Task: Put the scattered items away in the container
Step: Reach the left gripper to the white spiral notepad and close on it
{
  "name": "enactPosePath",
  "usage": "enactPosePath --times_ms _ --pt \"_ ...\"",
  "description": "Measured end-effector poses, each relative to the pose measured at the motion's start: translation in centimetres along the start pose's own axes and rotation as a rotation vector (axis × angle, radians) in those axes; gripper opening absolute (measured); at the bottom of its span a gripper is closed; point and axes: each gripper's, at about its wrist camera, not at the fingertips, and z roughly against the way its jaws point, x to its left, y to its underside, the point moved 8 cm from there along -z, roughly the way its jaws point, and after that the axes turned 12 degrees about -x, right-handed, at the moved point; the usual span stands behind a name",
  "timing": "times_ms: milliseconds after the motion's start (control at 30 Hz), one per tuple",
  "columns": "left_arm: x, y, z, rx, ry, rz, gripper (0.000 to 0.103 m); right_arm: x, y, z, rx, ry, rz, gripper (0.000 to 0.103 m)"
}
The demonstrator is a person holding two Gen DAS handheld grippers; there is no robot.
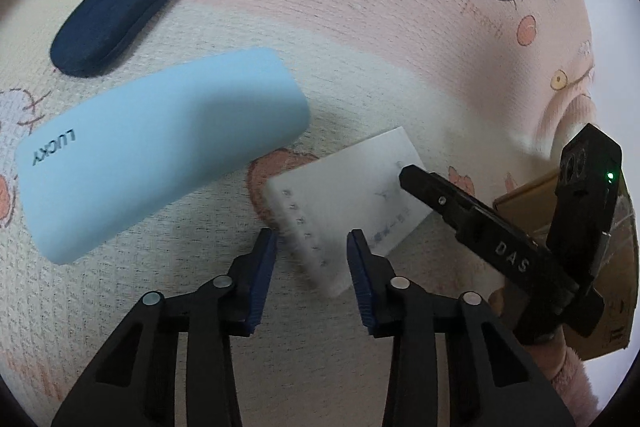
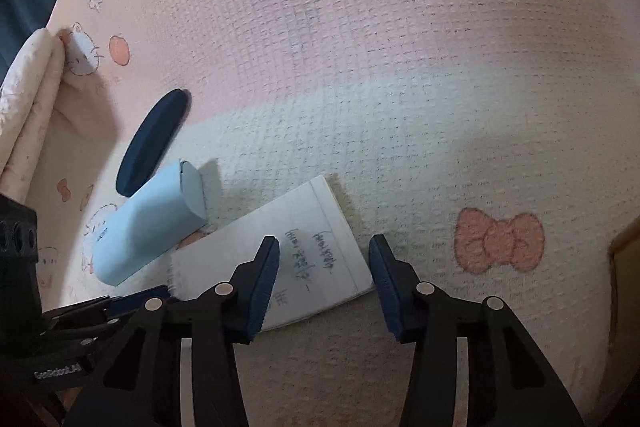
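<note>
Both grippers over white spiral-bound notepad with handwriting [image 2: 304,251], lying flat on pink cartoon-print woven mat [image 2: 400,67].

Left gripper [image 1: 312,239]: fingers apart, straddling notepad's spiral-edge corner, no clamp visible.

Right gripper [image 2: 324,247]: fingers apart, over notepad's other end, pads clear of paper.

Advice: slide one pad under thin edge, close squarely, lift level.

Light-blue rounded case marked LUCKY [image 1: 160,143] just beside notepad; dark-navy oval case [image 1: 120,11] near it.

Brown cardboard box [image 1: 624,227] at right edge, likely the container.

Folded quilted blanket [image 2: 28,87] at mat's far-left edge.

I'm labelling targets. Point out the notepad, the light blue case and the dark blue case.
notepad [image 2: 320,227]: right wrist view, written page.
light blue case [image 1: 160,147]: left wrist view, top face.
dark blue case [image 1: 120,11]: left wrist view, lid middle.
</note>
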Motion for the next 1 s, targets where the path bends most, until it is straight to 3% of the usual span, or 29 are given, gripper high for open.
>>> enactPosePath --times_ms 233,533,700,1000 --pt "0.2 0.7 0.3 0.038 0.028 -0.001 0.039 0.9 2.4 2.0 0.103 0.050 0.063 0.039" --pt "0.2 4.0 2.8 0.094 0.049 -0.117 0.039 2.8 8.7 6.9 0.206 0.062 -0.014 0.039" --pt "0.4 5.9 4.3 0.139 0.082 -0.127 0.039 3.8 11.3 9.0 0.284 0.071 -0.066 0.039" --pt "0.4 8.4 6.4 0.211 0.070 -0.150 0.039 4.3 13.1 11.5 0.304 0.093 -0.127 0.039"
